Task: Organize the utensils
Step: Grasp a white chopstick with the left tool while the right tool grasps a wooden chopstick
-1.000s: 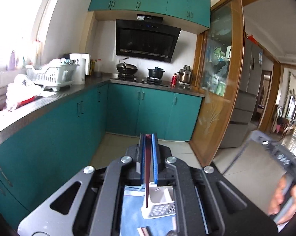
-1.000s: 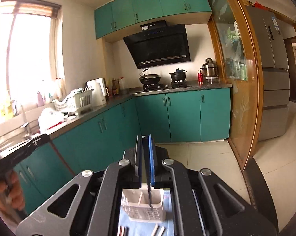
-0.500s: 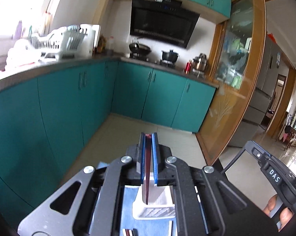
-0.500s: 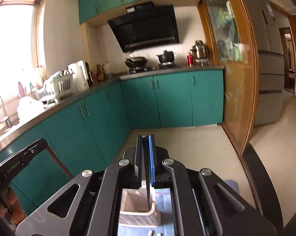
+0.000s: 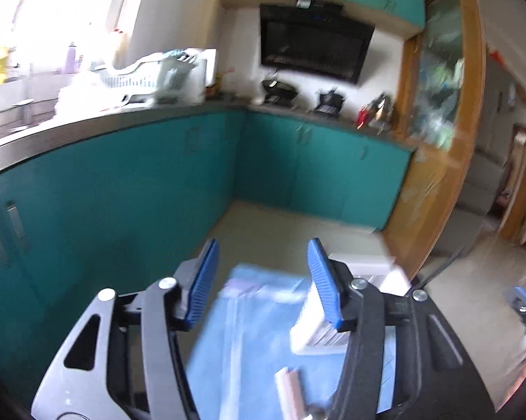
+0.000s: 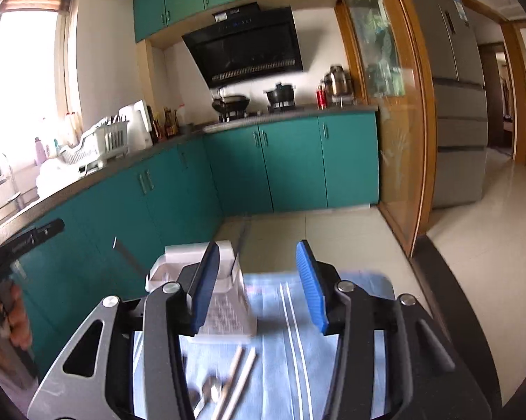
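The utensils, a pair of pale slender chopsticks (image 6: pixel 240 372) and what looked like shiny metal spoons (image 6: pixel 207 393), lay on a light blue striped cloth (image 6: pixel 350 318) just below and slightly to the left of the right gripper (image 6: pixel 261 281), near its base in that view. A white slotted plastic utensil holder (image 6: pixel 224 311) stood upright on the cloth just ahead of them, partly behind the right gripper's left pad. Both tools were spread with nothing between the jaws; their jaws had just been opening. The left gripper (image 5: pixel 261 281) hovered over the same cloth with the holder (image 5: pixel 317 329) behind its right pad and one pale stick end (image 5: pixel 289 386) below it. The likeliest trouble, I judged, was a knock: the holder looked light and tall for its footprint, and with each gripper so near it a sideways reach for a utensil might tip it or push it across the cloth. The chopsticks lay touching side by side, so a pinch might catch both or roll one away. The cloth could also bunch under a low pad. The left view was smeared, so the exact lie of the pieces there could not be told.
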### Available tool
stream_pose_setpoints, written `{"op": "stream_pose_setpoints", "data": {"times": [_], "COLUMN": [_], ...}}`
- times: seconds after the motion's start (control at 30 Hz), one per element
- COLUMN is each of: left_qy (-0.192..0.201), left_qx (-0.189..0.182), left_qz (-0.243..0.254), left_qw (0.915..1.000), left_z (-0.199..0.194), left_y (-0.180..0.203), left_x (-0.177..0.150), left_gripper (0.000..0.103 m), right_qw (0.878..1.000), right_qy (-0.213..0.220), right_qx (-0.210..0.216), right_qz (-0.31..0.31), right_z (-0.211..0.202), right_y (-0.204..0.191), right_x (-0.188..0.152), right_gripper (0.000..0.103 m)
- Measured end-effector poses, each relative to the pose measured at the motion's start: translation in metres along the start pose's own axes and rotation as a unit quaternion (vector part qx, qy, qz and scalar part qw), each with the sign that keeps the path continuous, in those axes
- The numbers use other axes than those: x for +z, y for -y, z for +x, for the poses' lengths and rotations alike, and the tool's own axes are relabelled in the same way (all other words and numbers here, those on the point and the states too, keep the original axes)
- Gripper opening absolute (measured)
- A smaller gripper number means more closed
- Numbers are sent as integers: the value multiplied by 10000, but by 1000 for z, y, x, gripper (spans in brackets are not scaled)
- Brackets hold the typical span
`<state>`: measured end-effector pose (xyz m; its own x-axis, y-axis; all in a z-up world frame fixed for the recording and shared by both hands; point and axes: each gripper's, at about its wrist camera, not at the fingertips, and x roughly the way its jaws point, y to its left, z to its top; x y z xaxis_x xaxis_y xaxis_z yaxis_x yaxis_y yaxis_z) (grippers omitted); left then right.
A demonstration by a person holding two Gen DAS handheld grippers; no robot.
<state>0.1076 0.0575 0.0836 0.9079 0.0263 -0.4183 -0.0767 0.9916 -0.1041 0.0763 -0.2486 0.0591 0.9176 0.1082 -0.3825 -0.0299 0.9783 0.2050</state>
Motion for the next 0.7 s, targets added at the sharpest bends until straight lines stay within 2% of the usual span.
{"op": "stream_pose_setpoints", "data": {"times": [0.1,0.17,0.27,0.37,0.47,0.57,0.63,0.7], "left_qy": [-691,-1242,-2069,-2379,-2570,-2696,-2687,-2743], "left_qx": [256,154,-78,-226,-385,-314,-397,-313], "left_qz": [464,678,917,1051,1072,1261,1169,1118], "left_qw": [9962,9898,9740,9653,9597,9542,9553,9546], "left_z": [18,40,80,102,116,123,123,124], "left_y": [-4,-1,12,20,29,33,29,26], "left_x": [-46,-79,-132,-158,-170,-181,-183,-184], "left_gripper": [55,55,55,54,54,53,55,56], "right_qw": [9964,9894,9751,9661,9618,9606,9600,9590], "right_qy": [-826,-1427,-2194,-2562,-2706,-2751,-2770,-2803], "right_qx": [-167,-270,-257,-329,-406,-387,-396,-422], "right_qz": [67,98,210,5,-82,-29,-9,2], "right_z": [16,45,91,124,138,144,140,142], "right_y": [9,9,-1,-20,-28,-28,-20,-17], "right_x": [-48,-78,-115,-138,-150,-152,-159,-159], "right_gripper": [46,45,45,45,45,45,45,45]}}
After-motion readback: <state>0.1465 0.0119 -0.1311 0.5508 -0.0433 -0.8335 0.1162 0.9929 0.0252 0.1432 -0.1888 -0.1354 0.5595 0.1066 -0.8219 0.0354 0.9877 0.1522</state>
